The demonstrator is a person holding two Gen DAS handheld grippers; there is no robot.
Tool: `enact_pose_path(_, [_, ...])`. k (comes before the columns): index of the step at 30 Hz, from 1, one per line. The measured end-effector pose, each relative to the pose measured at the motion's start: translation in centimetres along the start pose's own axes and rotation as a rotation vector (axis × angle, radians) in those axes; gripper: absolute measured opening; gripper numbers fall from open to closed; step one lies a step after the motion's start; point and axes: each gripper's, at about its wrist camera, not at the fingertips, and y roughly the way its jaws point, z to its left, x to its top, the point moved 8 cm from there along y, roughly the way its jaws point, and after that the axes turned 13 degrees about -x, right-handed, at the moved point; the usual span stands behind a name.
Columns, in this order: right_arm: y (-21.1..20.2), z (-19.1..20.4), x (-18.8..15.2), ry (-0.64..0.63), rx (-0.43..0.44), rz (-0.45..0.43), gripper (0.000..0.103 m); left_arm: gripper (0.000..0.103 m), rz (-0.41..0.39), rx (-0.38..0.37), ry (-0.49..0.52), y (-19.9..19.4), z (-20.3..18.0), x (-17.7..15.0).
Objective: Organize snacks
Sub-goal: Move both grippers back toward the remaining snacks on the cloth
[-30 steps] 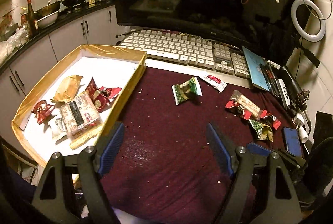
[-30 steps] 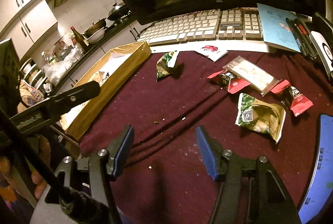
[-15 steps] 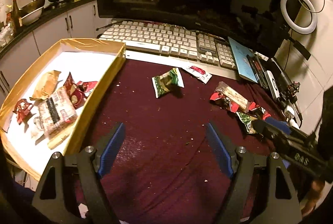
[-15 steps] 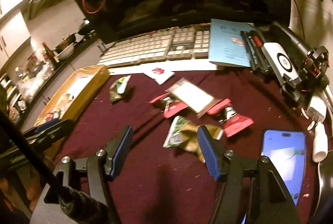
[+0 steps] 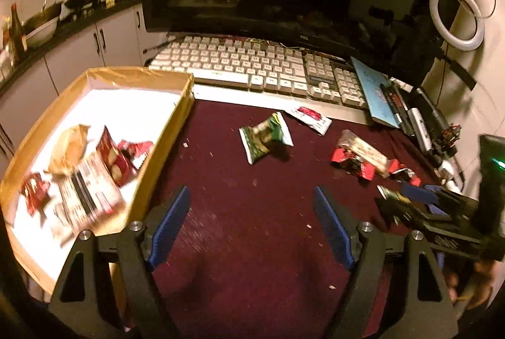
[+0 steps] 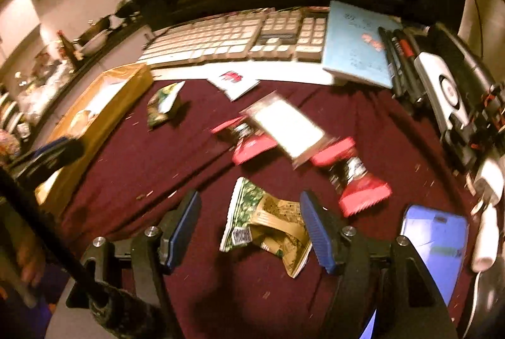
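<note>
Snacks lie all over my bench (image 5: 252,244), on its dark red cloth. I hold one gripper in each hand, and both point forward and down at the cloth.

My right gripper (image 6: 249,228) has its blue pads wide apart. A green and tan snack bag (image 6: 268,225) lies flat on the cloth between them. The right pad looks right next to the bag's edge, but I cannot tell if it touches. The left pad is clear of the bag. Just past it, farther away, a clear packet (image 6: 287,127) lies on top of two red packets (image 6: 252,140). A blue phone (image 6: 435,238) lies near on the right.

My left gripper (image 5: 252,222) is wide apart too, with only bare cloth between its pads. A green snack bag (image 5: 265,140) lies farther off, past the gripper, well apart from it. A white packet with red print (image 5: 311,118) lies beyond that, close to the keyboard (image 5: 252,67). The box (image 5: 176,118) sits on the left side, and several snacks already lie inside it, at its near end. My right gripper (image 5: 423,197) shows at the right edge of the left view.
</note>
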Motion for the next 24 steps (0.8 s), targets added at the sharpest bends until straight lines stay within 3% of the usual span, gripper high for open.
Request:
enact_pose_path(9, [-0.2,0.3,-0.4,-0.046,0.013,0.009,0.066,0.080,0.049,-0.013,0.001,1.8,0.2,0.3])
enact_pose_path(13, [-0.3,0.2,-0.7,-0.045,0.050,0.000,0.075,0.080,0.081,-0.034,0.008,3.4,-0.1,1.0])
enact_pose_path(19, [-0.3,0.3,-0.7,-0.038,0.046,-0.011,0.076,0.079,0.119,0.115,0.267,7.7,-0.6,4.6])
enact_pose_path(24, [-0.3,0.1,-0.6,-0.015,0.062,-0.011,0.076,0.073,0.189,0.132,0.376,10.6,-0.6,5.3])
